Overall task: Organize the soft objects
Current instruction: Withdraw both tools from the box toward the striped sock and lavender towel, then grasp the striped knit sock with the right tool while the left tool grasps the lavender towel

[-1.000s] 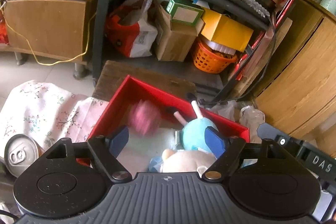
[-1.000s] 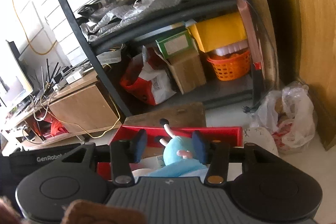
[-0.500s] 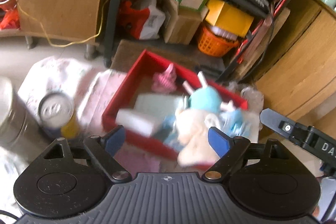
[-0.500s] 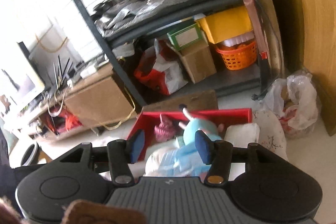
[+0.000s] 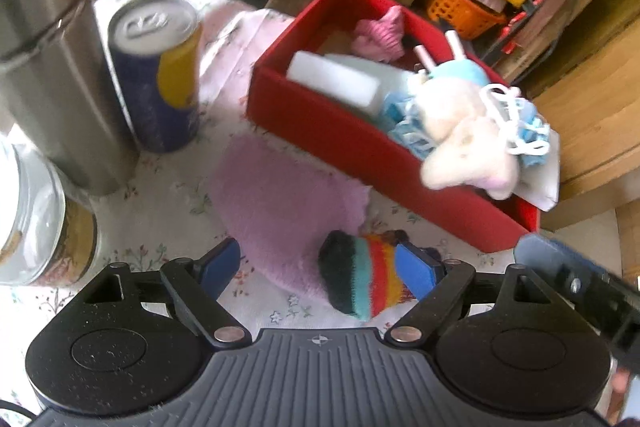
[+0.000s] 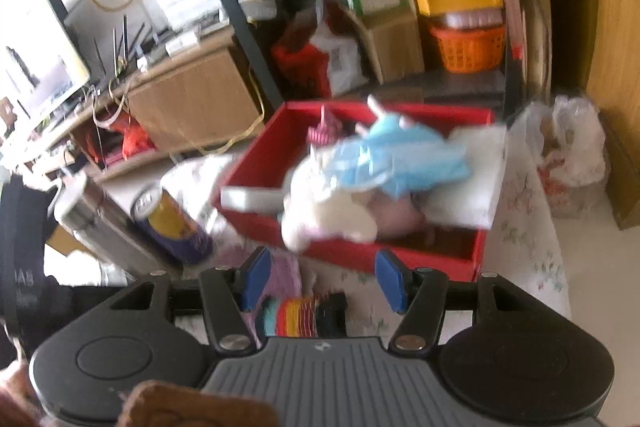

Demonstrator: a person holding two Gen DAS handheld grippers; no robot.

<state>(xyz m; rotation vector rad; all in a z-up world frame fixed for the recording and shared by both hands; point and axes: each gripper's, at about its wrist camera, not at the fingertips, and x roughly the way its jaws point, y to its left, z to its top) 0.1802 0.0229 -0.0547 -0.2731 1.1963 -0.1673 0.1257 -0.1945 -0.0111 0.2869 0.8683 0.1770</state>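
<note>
Closest to me on the left gripper (image 5: 326,265): fingers spread wide, nothing clamped. The striped sock (image 5: 362,277) sits on the tablecloth (image 5: 168,183) btwn them, closer to my right-hand pad, which is touching it or nearly. It lies half on the purple cloth (image 5: 280,195), so imo the trick is to center the jaws on the sock alone and come down low enough to pinch the knit w/o bunching the purple cloth underneath. Close slow; soft stuff squishes out sideways.

Right gripper (image 6: 324,277) is also spread open and empty, hovering just above the same sock (image 6: 300,315) from the other side. I'd keep it out of the way tbh, no point in both going for one sock.

Further out: the red box (image 5: 340,131), already stuffed with a white plush (image 5: 464,143), a blue plush (image 5: 464,75) and a pink knit thing (image 5: 380,35). The white plush hangs over the near wall, so I'd drop the sock toward the back left corner where there's room.

Left of the box stand a can (image 5: 160,75) and a steel flask (image 5: 52,59), not soft, leave em. Pics are blurry fyi.
</note>
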